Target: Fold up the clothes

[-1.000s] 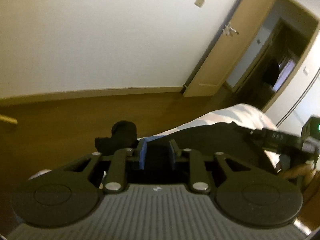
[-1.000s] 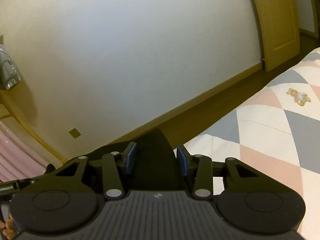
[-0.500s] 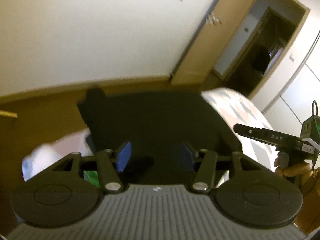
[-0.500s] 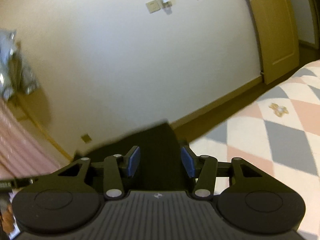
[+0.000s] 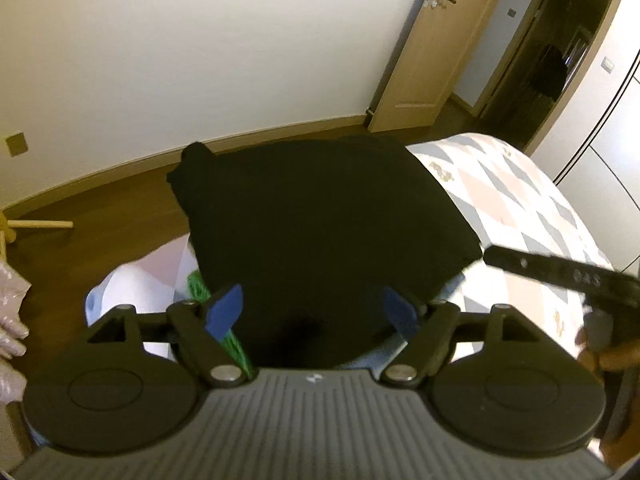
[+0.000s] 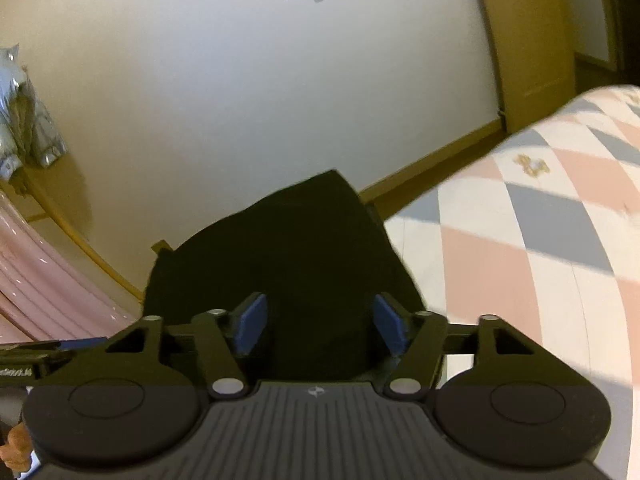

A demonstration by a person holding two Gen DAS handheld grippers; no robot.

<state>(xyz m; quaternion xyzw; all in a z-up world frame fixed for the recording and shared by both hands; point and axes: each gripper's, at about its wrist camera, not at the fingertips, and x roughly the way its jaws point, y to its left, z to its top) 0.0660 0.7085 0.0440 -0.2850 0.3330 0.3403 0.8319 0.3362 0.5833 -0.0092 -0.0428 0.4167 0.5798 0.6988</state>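
Observation:
A black garment (image 5: pixel 320 216) lies folded flat across the near corner of the bed, and it also fills the middle of the right wrist view (image 6: pixel 288 248). My left gripper (image 5: pixel 313 312) hovers over its near edge. Its jaws are opening, and the blue pads (image 5: pixel 226 312) stand wide apart, clear of the cloth. My right gripper (image 6: pixel 320 324) hangs over the garment's other side. Its jaws are opening too, with the cloth below them and neither pad pressing on it.
A bed quilt (image 5: pixel 520 184) checked in pink, grey and white runs off to the right (image 6: pixel 520 240). A green cloth (image 5: pixel 198 290) and a light blue cloth (image 5: pixel 452 288) peek from under the black garment. Wooden floor, a white wall and a door (image 5: pixel 436 40) lie beyond. A pink curtain (image 6: pixel 48 280) hangs at the left.
Both grippers have let go of the black garment, widened their jaws and drawn back and up. The garment now lies spread flat on the bed.

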